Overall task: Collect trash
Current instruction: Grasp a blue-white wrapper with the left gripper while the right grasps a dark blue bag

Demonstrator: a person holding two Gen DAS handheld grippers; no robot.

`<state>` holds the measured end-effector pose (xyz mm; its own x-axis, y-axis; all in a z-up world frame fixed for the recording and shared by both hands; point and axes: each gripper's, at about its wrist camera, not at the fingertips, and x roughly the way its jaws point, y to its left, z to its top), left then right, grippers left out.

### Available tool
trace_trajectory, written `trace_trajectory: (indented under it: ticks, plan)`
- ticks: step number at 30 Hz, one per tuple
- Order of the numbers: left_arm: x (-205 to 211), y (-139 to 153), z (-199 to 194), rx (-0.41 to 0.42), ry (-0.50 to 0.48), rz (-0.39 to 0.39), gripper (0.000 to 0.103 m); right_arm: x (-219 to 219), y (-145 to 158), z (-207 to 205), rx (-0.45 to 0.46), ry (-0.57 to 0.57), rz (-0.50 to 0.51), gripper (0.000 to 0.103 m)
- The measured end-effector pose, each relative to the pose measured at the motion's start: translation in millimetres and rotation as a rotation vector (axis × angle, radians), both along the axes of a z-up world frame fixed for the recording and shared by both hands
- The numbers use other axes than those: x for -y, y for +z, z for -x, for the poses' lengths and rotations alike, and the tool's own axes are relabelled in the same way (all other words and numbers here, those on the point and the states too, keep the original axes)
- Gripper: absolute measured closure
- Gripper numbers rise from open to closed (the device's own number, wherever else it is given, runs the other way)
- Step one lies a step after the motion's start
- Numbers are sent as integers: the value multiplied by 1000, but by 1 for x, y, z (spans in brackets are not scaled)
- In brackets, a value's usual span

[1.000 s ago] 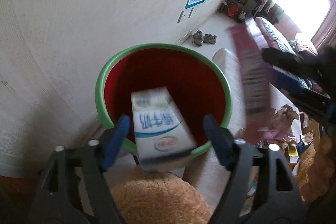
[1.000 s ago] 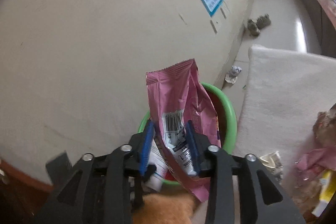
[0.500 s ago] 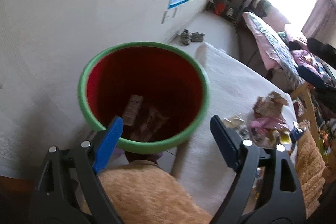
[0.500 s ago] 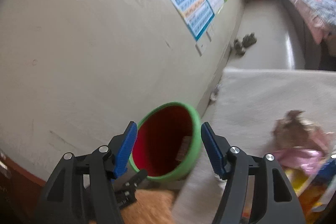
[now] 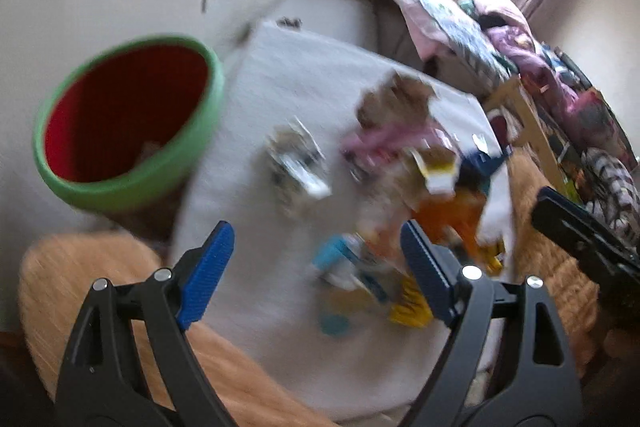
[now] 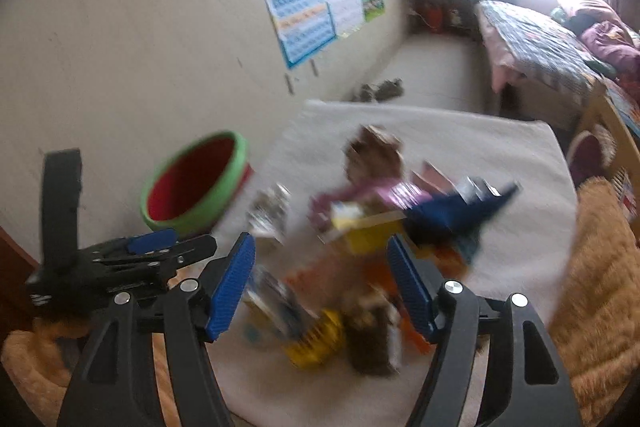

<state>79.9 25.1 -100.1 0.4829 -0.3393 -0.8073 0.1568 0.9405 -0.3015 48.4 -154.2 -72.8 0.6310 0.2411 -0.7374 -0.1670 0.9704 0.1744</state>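
White cloth (image 5: 320,75) under me carries the blurred trash pile (image 6: 372,247); I can read no labels. My left gripper (image 5: 316,267) and right gripper (image 6: 320,283) gape empty just before it. Left of the pile stands the green-rimmed red bin (image 5: 128,123).

Visibility limits: motion blur and frame cut-off

My views smear the trash pile (image 5: 384,187) on the white cloth (image 5: 304,75); single items are unreadable. The bin (image 5: 132,115) contents are indistinct. My right gripper (image 5: 580,239) is cut by the frame edge.
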Motion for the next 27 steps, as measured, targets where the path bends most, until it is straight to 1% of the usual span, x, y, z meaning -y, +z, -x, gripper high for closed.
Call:
trace_trajectory:
  ticks: [3, 5, 8, 12, 14, 16, 17, 19, 20, 24, 27]
  plan:
    - [20, -15, 6, -85, -17, 27, 19, 15, 0, -1, -9, -48, -18, 37]
    - [30, -29, 5, -141, -17, 16, 19, 22, 0, -1, -6, -73, -36, 37]
    - [39, -44, 0, -197, 20, -43, 19, 22, -1, -1, -8, -72, -26, 37]
    - [40, -67, -11, -296, 60, -33, 19, 17, -6, -3, -25, -58, -7, 37]
    - [39, -75, -17, -317, 81, -25, 20, 17, -10, -4, -38, -57, 3, 37]
    - [38, -73, -18, -293, 99, -26, 32, 19, -13, -6, -54, -63, 5, 36]
    - [39, -74, -18, -291, 90, -25, 44, 20, -15, -6, -61, -68, 2, 36]
    - [41, -74, -18, -285, 73, -24, 56, 26, -18, -7, -76, -85, -17, 36]
    - [42, -75, -18, -294, 57, -5, 67, 28, -19, -7, -81, -94, -23, 36]
    - [39, -76, -18, -294, 45, 29, 71, 38, -23, -8, -100, -127, -32, 36]
    - [36, -71, -15, -264, 47, 42, 72, 47, -27, -10, -120, -153, -57, 36]
